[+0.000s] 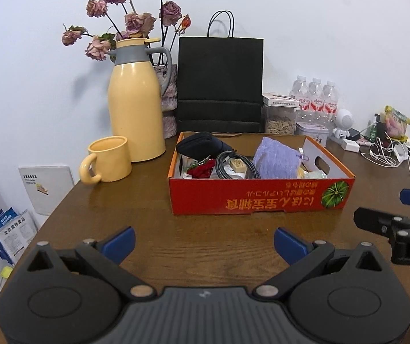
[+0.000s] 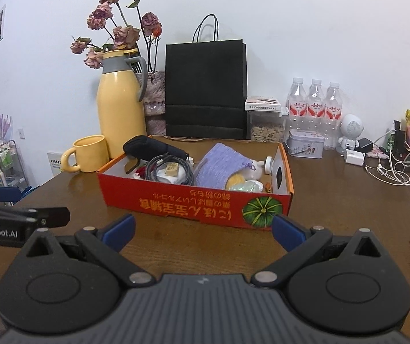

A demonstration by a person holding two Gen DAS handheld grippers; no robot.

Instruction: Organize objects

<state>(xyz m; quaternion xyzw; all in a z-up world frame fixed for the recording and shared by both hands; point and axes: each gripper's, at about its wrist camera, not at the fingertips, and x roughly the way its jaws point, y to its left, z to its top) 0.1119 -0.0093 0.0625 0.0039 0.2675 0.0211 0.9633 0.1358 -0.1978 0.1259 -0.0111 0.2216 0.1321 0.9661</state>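
Here the red box (image 1: 258,197) sits mid-desk (image 1: 205,238), already holding a black pouch (image 1: 197,143), a coiled cable (image 1: 233,166) and a purple cloth (image 1: 276,157). Both the left gripper (image 1: 204,242) and right gripper (image 2: 202,233) hang short of it, jaws wide and empty. That fits either sorting about to start or everything already boxed; the pictures cannot settle which.
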